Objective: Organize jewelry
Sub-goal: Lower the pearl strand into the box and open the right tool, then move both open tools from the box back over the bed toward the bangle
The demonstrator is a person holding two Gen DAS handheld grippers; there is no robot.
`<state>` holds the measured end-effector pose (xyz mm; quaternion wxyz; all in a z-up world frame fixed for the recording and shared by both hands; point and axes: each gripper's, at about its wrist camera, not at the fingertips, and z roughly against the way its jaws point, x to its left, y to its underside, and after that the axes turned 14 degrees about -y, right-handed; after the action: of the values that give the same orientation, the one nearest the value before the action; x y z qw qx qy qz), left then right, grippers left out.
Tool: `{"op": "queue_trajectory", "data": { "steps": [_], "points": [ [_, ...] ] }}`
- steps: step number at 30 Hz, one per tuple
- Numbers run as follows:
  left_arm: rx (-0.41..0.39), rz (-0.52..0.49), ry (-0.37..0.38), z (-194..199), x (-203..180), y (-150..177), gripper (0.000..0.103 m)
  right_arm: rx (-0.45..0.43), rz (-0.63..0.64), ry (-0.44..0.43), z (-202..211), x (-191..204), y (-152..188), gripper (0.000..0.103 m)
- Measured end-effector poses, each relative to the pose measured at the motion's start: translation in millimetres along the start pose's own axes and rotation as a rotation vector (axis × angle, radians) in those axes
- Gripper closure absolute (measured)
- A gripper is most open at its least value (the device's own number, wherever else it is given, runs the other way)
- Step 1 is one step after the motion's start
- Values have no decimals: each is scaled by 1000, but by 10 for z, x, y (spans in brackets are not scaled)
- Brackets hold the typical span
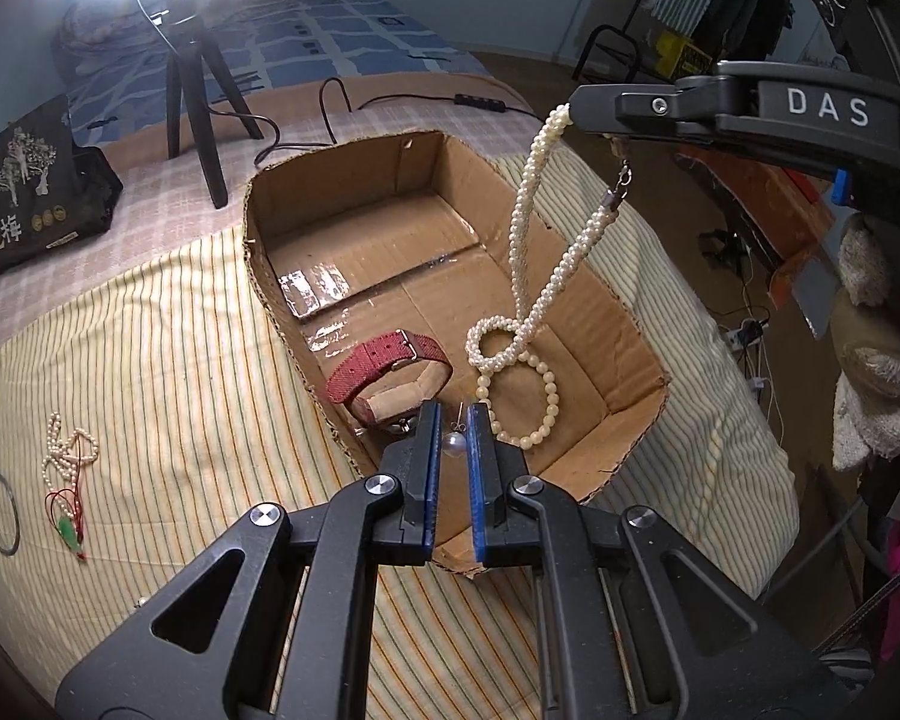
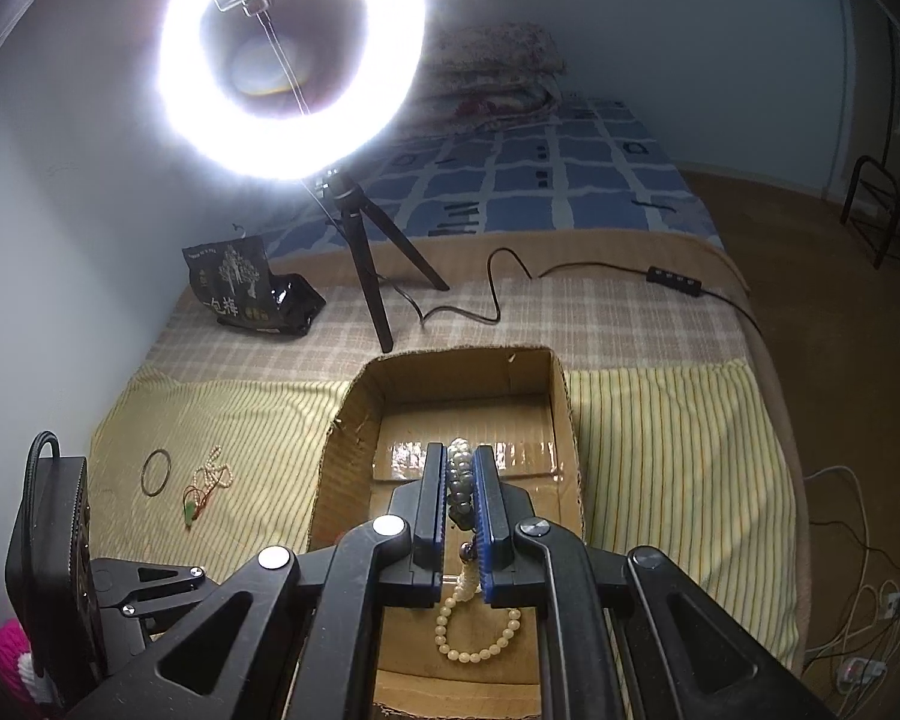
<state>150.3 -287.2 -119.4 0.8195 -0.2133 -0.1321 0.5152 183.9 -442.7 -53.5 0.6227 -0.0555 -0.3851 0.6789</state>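
While clamped in right jaws, pearl rope (image 1: 525, 228) dangles into box (image 1: 630, 360)

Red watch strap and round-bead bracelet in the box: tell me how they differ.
The red watch strap is a flat woven band with a metal buckle; the round-bead bracelet is a string of pale cream beads. The strap stands on edge in a loop; the bracelet lies flat on the floor of the cardboard box. Both are closed loops inside the box.

Glare is thrown by the ring light (image 2: 291, 54); walls are left dim, edges are bent by fisheye.
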Motion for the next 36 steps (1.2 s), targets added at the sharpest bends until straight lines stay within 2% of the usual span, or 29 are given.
{"op": "queue_trajectory", "data": {
  "steps": [4, 6, 7, 8, 9, 10, 11, 15, 20, 36],
  "points": [
    [0, 3, -6, -30, -2, 3, 97, 12, -13, -19, -47, -32, 33, 94],
    [-2, 0, -14, -33, 3, 0, 97, 10, -20, -24, -47, -42, 39, 80],
    [0, -4, -20, -39, 4, -3, 94, 2, -21, -19, -39, -41, 41, 67],
    [1, -5, -22, -44, 4, -2, 89, -5, -22, -12, -29, -41, 41, 53],
    [3, -4, -26, -48, 10, 0, 68, -13, -26, -2, -20, -43, 38, 44],
    [-4, 2, -26, -40, 22, 5, 52, -21, -36, 10, -10, -48, 33, 27],
    [-14, 5, -27, -33, 32, 10, 49, -28, -43, 20, -1, -56, 30, 17],
    [-8, -1, -37, -35, 48, 18, 36, -48, -67, 40, 27, -88, 27, 10],
    [-15, -4, -40, -15, 58, 25, 36, -62, -86, 83, 49, -108, 33, 2],
    [-45, 33, -56, 215, 340, 106, 36, -95, -100, 90, 174, 56, 67, 2]
  ]
}}
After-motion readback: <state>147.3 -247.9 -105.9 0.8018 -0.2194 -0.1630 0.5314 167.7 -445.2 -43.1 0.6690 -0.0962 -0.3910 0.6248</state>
